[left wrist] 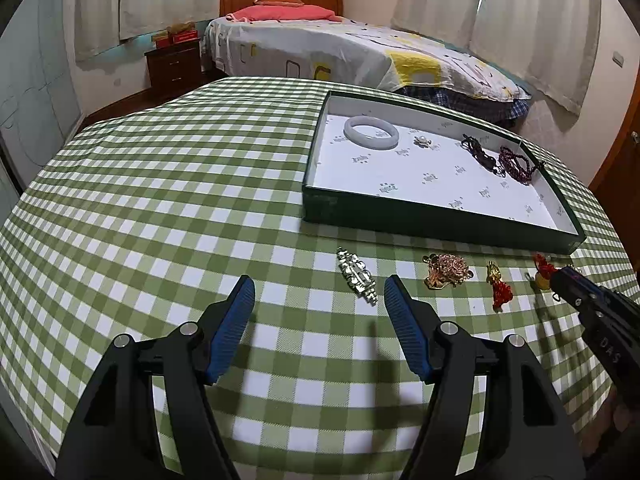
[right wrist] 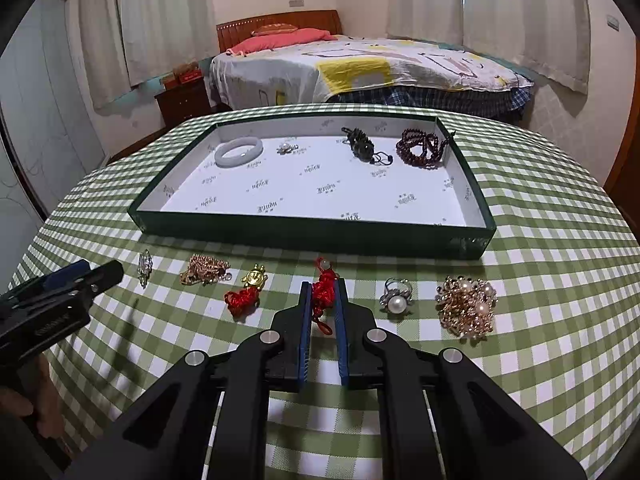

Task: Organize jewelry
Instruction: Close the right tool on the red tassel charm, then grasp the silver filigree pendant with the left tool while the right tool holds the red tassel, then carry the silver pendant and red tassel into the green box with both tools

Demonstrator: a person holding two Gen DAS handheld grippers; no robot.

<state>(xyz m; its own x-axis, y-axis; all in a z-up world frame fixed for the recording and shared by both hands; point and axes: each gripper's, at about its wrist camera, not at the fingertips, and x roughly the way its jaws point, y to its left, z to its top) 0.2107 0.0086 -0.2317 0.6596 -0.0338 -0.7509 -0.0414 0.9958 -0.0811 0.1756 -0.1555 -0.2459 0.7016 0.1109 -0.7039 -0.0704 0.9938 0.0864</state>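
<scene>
Where curtains hang, a checked tablecloth (right wrist: 540,208) fronts a bed (right wrist: 360,68).

Room as I logged it: cream walls; pale curtains (right wrist: 160,20) hung over the windows on both sides. A bed (right wrist: 360,68) with a wooden headboard (right wrist: 280,24), a patterned white and yellow cover and a pink pillow (right wrist: 276,40). A dark wooden nightstand (left wrist: 174,66) beside it. The surface (left wrist: 160,184) wore green-checked cloth. Even indoor light.
</scene>
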